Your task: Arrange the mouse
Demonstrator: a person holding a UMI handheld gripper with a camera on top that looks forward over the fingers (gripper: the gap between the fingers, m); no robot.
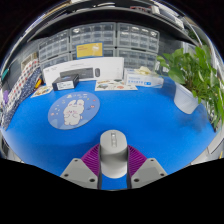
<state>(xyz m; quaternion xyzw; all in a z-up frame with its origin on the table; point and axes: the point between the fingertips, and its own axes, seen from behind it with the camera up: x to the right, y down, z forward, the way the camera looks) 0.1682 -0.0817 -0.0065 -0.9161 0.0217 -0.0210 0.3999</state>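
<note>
Grey and rounded, the mouse point(114, 152) sits clamped between the purple pads point(93, 157) of the gripper point(114, 165) above the blue table point(160, 125), and placing it well, I judge, means a level, slow descent toward the round mat point(73, 110).
</note>
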